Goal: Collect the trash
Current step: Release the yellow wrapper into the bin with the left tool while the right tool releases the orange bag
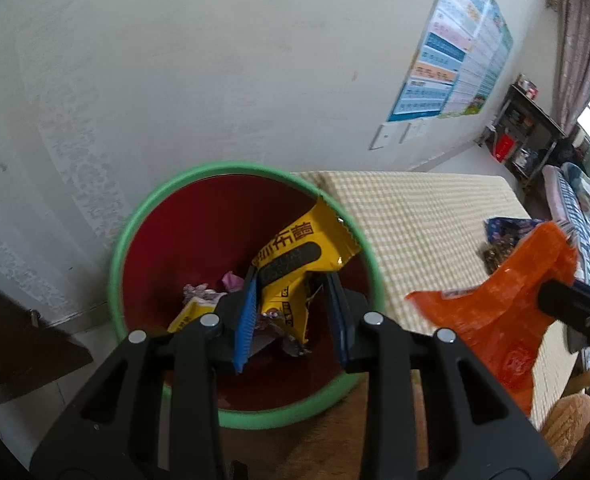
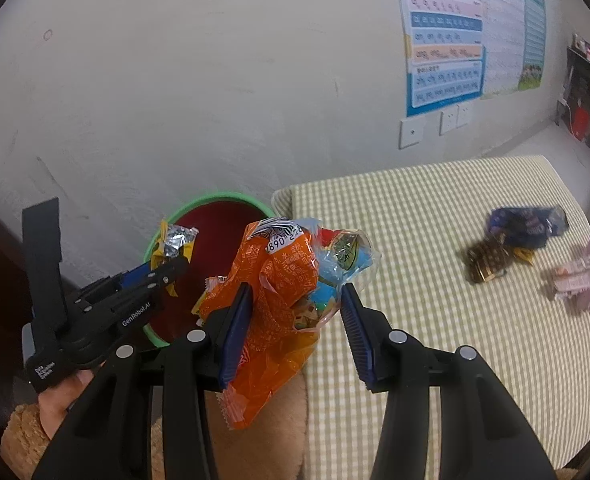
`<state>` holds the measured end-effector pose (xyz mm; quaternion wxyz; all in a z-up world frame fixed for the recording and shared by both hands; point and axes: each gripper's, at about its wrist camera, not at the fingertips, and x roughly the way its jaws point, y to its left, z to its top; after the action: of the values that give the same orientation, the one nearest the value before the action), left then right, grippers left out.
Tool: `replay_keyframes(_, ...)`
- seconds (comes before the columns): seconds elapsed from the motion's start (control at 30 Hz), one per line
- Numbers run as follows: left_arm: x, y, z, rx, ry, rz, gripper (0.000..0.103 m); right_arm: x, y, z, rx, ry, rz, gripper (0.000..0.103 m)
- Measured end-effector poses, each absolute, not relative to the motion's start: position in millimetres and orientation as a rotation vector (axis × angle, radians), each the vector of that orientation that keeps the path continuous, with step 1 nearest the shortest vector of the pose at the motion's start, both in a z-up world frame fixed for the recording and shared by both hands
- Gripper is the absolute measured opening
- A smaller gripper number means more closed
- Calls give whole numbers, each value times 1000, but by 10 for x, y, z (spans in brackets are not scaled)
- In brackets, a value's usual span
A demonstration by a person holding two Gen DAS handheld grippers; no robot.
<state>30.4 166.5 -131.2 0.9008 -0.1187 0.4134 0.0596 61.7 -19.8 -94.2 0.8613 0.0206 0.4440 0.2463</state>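
Trash bin [image 1: 135,248], green-rimmed at frame centre, already holds wrappers; the left gripper [image 1: 291,312] clamps a yellow wrapper [image 1: 307,252] over it, the right gripper [image 2: 295,320] clutches an orange wrapper [image 2: 271,280] alongside. Dark wrappers [image 2: 511,240] and a pink wrapper [image 2: 583,280] remain on the checked mat [image 2: 415,280], right.

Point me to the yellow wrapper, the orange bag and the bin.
yellow wrapper [image 1: 305,250]: left wrist view, its printed face, above the bin.
orange bag [image 2: 279,280]: right wrist view, crumpled middle, between the pads.
bin [image 1: 215,169]: left wrist view, green rim at the far side.
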Motion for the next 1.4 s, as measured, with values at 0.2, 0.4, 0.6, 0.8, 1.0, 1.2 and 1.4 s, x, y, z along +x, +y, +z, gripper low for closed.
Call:
replay_keyframes(0.2,258,1896,-1375,-262,868,187,30,671,44,-932,15,921,547,46)
replay_keyframes(0.4,225,2034,-1435,-276,879,219,30,720,330,-972,-35,920,584,46)
replay_keyframes(0.6,246,2104,-1507,-290,896,231,30,751,564,-1048,-95,917,606,46)
replay_keyframes(0.8,262,2153,-1573,-299,913,239,31,774,636,-1145,-126,928,606,46)
replay_keyframes(1.0,280,2167,-1626,-300,927,246,30,825,636,-1154,-143,920,588,46)
replay_keyframes(1.2,291,2173,-1653,-300,937,246,30,846,642,-1188,-140,929,584,46)
replay_keyframes(1.4,299,2175,-1674,-300,945,249,31,828,659,-1201,-147,930,582,46)
